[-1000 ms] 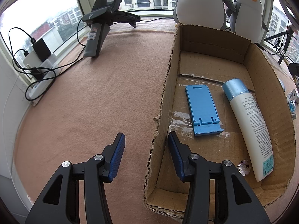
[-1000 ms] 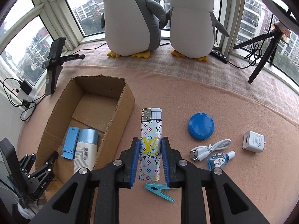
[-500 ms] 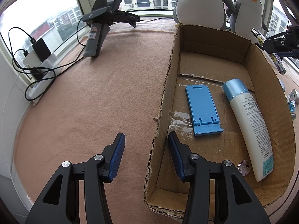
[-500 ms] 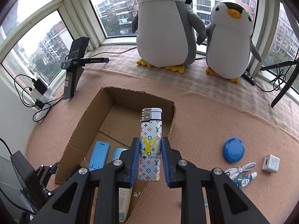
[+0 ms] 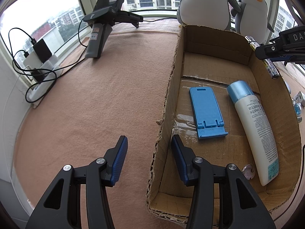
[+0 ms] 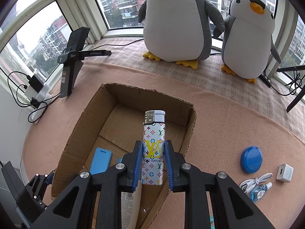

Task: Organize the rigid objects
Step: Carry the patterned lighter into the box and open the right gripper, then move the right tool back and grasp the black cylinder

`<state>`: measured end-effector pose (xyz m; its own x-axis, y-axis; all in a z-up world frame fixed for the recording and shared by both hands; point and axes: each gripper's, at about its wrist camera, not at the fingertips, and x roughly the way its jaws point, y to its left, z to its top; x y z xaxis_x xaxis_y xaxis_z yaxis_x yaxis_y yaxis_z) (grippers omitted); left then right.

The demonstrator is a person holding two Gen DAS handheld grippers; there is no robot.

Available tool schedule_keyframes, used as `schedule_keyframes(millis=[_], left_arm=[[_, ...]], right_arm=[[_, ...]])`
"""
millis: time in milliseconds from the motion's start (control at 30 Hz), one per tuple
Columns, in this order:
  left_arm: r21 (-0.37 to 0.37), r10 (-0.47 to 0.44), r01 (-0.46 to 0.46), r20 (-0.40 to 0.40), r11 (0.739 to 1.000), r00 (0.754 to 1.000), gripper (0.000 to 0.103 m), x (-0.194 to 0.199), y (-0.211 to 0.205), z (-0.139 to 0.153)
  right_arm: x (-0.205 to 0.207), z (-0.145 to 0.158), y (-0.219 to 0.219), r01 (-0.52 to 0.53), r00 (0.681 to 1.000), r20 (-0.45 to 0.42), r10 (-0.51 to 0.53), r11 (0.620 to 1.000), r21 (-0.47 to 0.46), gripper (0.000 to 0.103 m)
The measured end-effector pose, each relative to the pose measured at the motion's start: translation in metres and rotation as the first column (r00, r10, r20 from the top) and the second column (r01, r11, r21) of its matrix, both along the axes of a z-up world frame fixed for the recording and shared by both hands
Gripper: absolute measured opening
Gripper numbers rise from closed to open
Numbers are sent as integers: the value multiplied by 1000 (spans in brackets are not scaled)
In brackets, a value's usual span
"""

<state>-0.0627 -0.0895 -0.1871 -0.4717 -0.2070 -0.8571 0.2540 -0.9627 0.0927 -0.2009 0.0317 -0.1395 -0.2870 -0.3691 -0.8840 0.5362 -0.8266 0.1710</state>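
R gripper is pinching a lighter btwn its blue pads, centre of the right wrist view. Lighter is white w/ coloured monogram print, silver-and-white cap pointing up-frame, held above the cardboard box, near the box's right wall. In the left wrist view the same lighter shows at the upper right, slanted, over the box's right wall.

L gripper is spread wide, nothing in it, at the bottom of its frame. Its jaws straddle the box's left wall: one finger outside over the pink cloth, other finger inside the box. Can't tell if they touch the cardboard.

Inside the box: blue phone stand lying flat mid-floor, white bottle w/ light blue cap just beside it on the right, a small silver bit by the bottle's lower end, too small to name.

Right wrist view, lower right, on the cloth outside the box: blue round lid, white charger, white cable, small blue bottle. Two plush penguins along the top by the windows; black stand at upper left.
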Motion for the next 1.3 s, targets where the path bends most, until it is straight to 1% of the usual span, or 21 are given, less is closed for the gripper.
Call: schedule_keyframes(millis=[100,200,267,300,333,600,767,833,900,1167,1300], left_arm=[[1,0,0,0,1000,1000,46,0,0,0],[-1,1,-1,0,1000,1000,46,0,0,0],[-3,0,0,0,1000,1000,46,0,1,0],[-2,0,0,0,1000,1000,46,0,1,0],[-2,1,-1,0,1000,1000,46,0,1,-1],[-4,0,0,0,1000,1000,46,0,1,0],[-6,0,0,0,1000,1000,46,0,1,0],[-6,0,0,0,1000,1000,46,0,1,0],[-6,0,0,0,1000,1000,46,0,1,0],[-7,1,-1,1,1000,1000,46,0,1,0],[-10,0,0,1,1000,1000,46,0,1,0]], right_arm=[[-1,-1,0,-3,1000,3,3,1000,-3,22],[0,1,1,-2,1000,-7,2,1000,-8,25],[0,4,1,-3,1000,-10,3,1000,-11,29],[1,5,2,-2,1000,-15,2,1000,-10,34],[2,6,3,-2,1000,-20,2,1000,-10,36],[5,18,17,8,1000,-21,-9,1000,-26,36],[11,31,35,17,999,-43,-18,999,-27,36],[12,35,44,29,998,-53,-30,999,-24,40],[13,37,54,40,998,-56,-42,999,-21,42],[18,39,97,78,996,-52,-78,997,8,42],[17,32,123,120,992,-38,-119,992,28,42]])
